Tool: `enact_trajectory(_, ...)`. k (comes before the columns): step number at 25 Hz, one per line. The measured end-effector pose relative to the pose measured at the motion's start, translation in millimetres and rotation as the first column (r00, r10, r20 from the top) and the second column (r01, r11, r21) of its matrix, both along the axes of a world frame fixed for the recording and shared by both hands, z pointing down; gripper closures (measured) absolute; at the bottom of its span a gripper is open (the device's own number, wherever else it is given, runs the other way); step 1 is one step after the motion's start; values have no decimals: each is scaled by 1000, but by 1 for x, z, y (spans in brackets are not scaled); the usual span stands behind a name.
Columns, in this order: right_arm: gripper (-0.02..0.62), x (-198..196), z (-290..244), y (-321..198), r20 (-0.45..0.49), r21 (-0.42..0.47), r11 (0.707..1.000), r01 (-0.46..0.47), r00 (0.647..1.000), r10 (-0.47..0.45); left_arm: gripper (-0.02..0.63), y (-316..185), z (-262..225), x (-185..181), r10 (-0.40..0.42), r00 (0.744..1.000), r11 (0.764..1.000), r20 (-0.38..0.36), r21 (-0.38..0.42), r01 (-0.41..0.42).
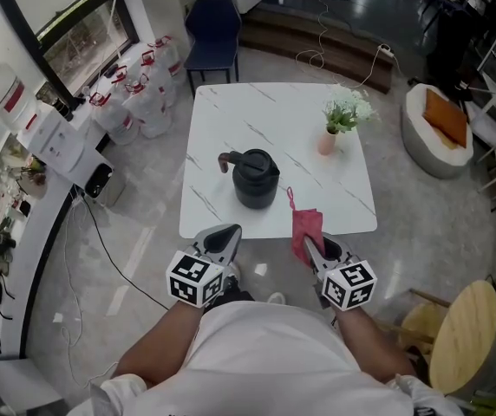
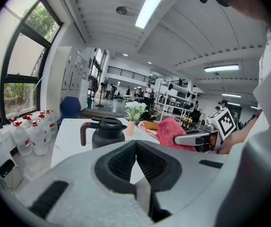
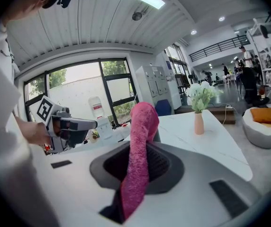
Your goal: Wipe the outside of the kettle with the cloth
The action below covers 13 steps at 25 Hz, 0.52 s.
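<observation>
1 table (image 1: 231, 111); 1 kettle (image 1: 256, 178); 1 cloth (image 1: 306, 228); 1 vase (image 1: 327, 142); 1 chair (image 1: 212, 29); 1 cushion (image 1: 446, 118); 1 left gripper (image 1: 227, 232); 1 right gripper (image 1: 312, 247); several jugs (image 1: 148, 102), uncounted

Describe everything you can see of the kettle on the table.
The kettle is a squat, dark, matte-looking jug with a round lid and a curved brownish handle sticking out to the left in the head view. It stands upright on the white marbled table, near the edge closest to the person. Only the table touches it: the pink cloth, clamped in the right claw, hangs apart from it.
</observation>
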State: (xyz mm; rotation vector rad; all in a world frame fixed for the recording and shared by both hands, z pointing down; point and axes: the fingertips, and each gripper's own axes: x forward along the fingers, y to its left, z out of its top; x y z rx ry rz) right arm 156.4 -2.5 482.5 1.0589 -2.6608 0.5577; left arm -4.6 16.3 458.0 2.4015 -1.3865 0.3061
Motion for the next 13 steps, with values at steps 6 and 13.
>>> enact_trajectory(6, 535, 0, -1, -1, 6, 4, 1000, 1, 1000, -1, 606, -1, -1, 0, -7, 1000, 1000, -2, 2, 7)
enact_trajectory(13, 535, 2, 0, -1, 2, -4, 1000, 0, 1000, 0, 606, 0, 0, 2, -10, 1000, 1000, -5, -5, 10)
